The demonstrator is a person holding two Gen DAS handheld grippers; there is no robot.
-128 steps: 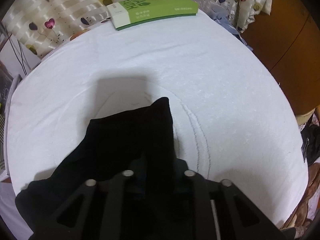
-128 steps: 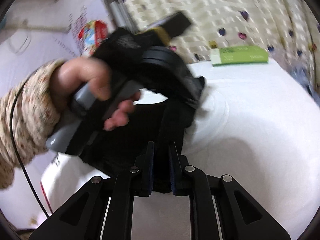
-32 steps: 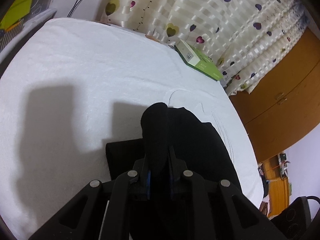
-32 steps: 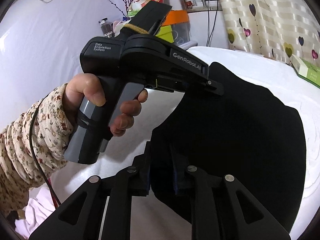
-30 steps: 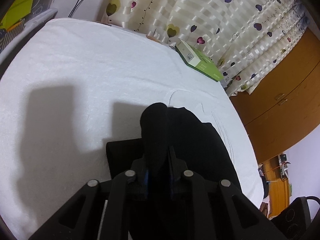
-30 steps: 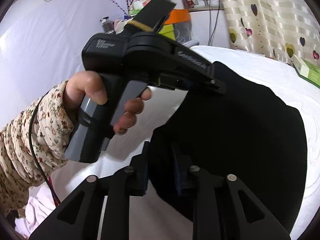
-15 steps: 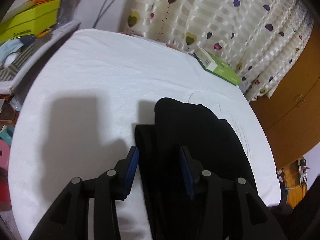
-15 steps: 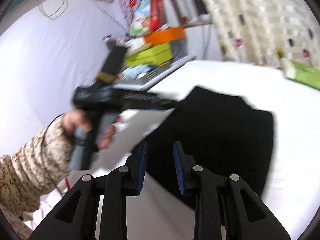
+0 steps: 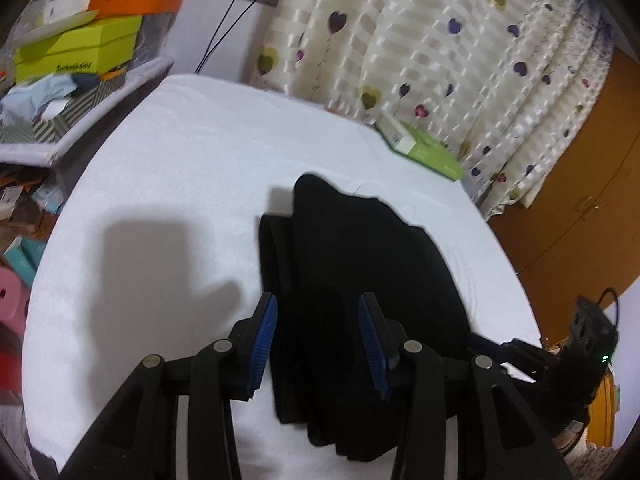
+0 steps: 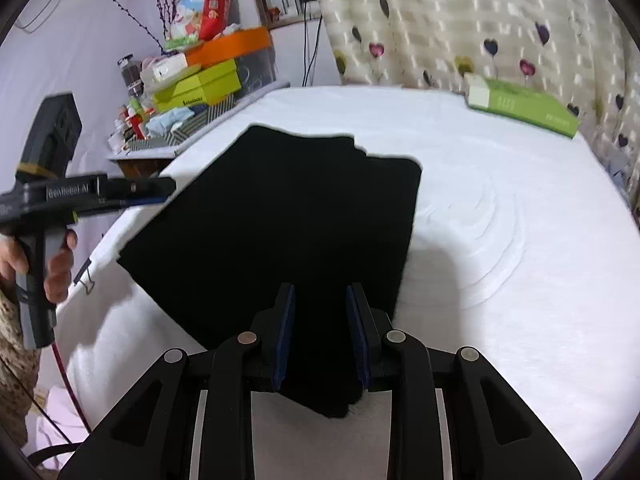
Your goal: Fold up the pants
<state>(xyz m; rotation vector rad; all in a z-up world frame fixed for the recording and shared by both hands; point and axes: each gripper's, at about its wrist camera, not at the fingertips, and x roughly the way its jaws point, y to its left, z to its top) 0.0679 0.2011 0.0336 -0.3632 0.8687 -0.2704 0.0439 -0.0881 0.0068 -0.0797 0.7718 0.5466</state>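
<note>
The black pants (image 9: pixel 360 248) lie folded and flat on the white-covered table (image 9: pixel 180 160). My left gripper (image 9: pixel 318 304) hovers over their near end, open, its blue pads clear of the cloth below. In the right wrist view the pants (image 10: pixel 280 208) spread out ahead, and their near corner fills the gap between the pads of my right gripper (image 10: pixel 320 292), which stays shut on it. At the left edge of that view a hand (image 10: pixel 56 268) holds the left gripper (image 10: pixel 168 190), its tips just off the pants' far corner.
A green box (image 10: pixel 524 108) lies at the table's far edge by the heart-patterned curtain (image 9: pixel 440 40). A shelf stacked with boxes and clutter (image 10: pixel 192 80) stands off the table's left side. A wooden cabinet (image 9: pixel 580 200) is on the right.
The pants, held up between both grippers a second ago, now lie flat on the table. My left gripper has let go of the fold, opened, and drawn back. The right has also drawn back.
</note>
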